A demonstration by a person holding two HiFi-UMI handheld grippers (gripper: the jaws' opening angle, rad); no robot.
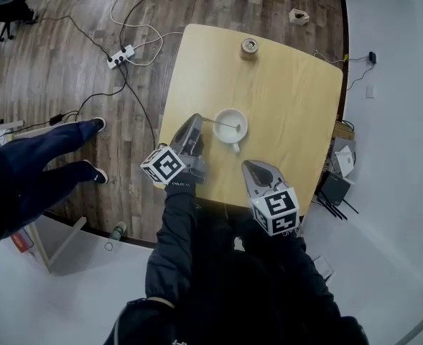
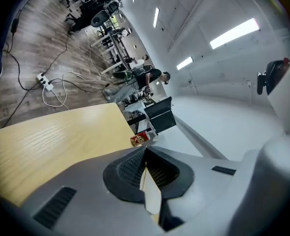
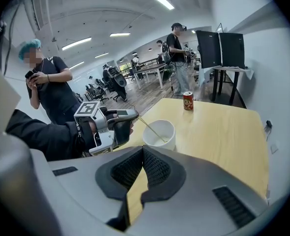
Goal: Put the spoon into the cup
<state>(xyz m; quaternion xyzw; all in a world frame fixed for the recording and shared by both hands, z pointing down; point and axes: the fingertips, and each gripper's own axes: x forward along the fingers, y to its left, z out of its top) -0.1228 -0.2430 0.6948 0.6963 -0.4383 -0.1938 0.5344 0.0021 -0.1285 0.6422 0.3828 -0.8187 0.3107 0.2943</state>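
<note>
Pale wood tabletop [image 1: 290, 99], rounded corners. Drink can [image 1: 249, 47] upright near tabletop's 12 o'clock edge. White power strip [image 1: 121, 56] on wood floor [image 1: 53, 63] at 10 o'clock from tabletop, cables [image 1: 136, 20] trailing from it. Bystander's navy-trousered legs [image 1: 39, 164] at 9 o'clock. Bottle [image 1: 115, 233] lying at 7 o'clock. Two dark monitors [image 3: 219, 48] beyond can.

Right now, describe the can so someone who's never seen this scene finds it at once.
Start at the light wooden table. Near its far edge in the head view, a small can stands upright, alone. It is red-sided and narrow, unlike the wider white cup with a spoon in it at mid-table.
</note>
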